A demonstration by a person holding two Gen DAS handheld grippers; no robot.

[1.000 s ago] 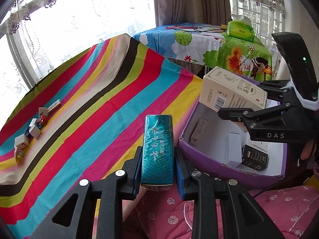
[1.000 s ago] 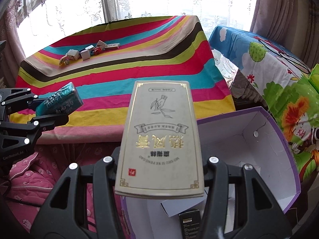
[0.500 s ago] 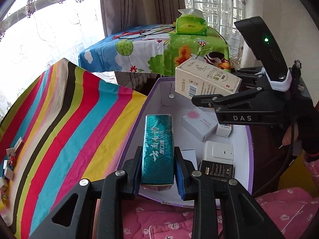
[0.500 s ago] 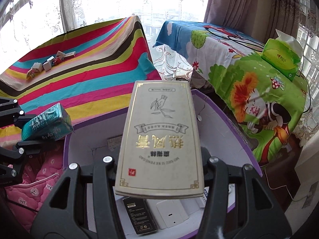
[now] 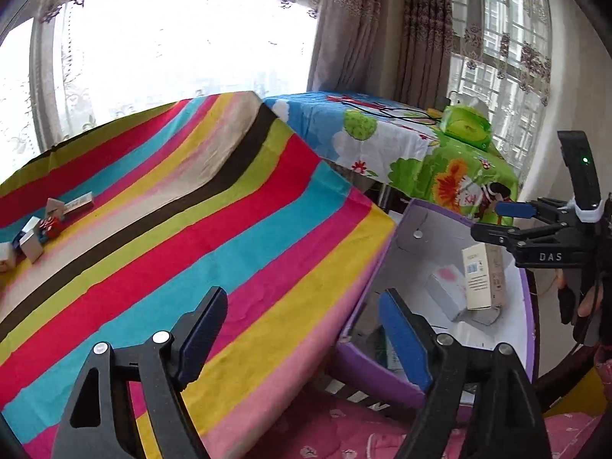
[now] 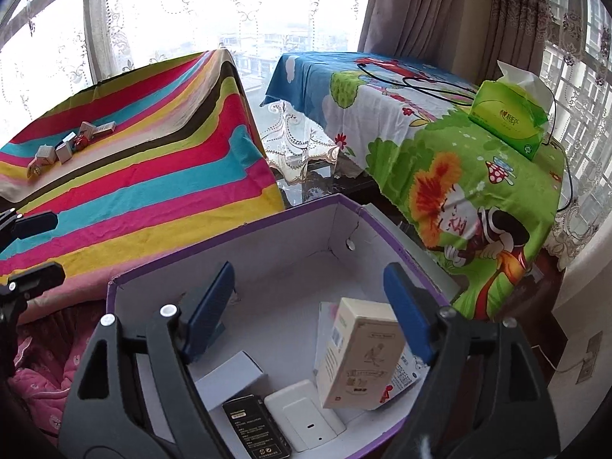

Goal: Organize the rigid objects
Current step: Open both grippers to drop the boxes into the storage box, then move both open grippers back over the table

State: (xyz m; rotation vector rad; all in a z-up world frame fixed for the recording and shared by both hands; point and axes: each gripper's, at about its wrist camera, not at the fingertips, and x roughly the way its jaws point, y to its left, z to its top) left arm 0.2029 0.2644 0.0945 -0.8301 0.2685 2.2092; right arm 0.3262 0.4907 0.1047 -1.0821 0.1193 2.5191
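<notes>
A purple box with a white inside (image 6: 290,225) (image 5: 529,306) stands beside the striped table. A cream carton (image 6: 359,355) (image 5: 482,279) leans inside it among a black box (image 6: 256,428), a white flat box (image 6: 302,417) and a grey box (image 6: 229,378). My right gripper (image 6: 306,306) is open and empty above the box. My left gripper (image 5: 302,329) is open and empty over the table's near edge, left of the box. The teal box is not in sight. Several small boxes (image 5: 34,229) (image 6: 65,149) lie at the far left of the striped cloth.
The striped cloth (image 5: 191,229) covers the table. A second table with a cartoon cloth (image 6: 440,145) stands behind the box and bears a green tissue pack (image 6: 508,118) and black cables. Pink quilted fabric (image 5: 344,432) lies below. Curtained windows are behind.
Both grippers have opened. The cream carton has dropped from the right gripper into the purple box. The teal box has left the left gripper, which has swung back left toward the table.
</notes>
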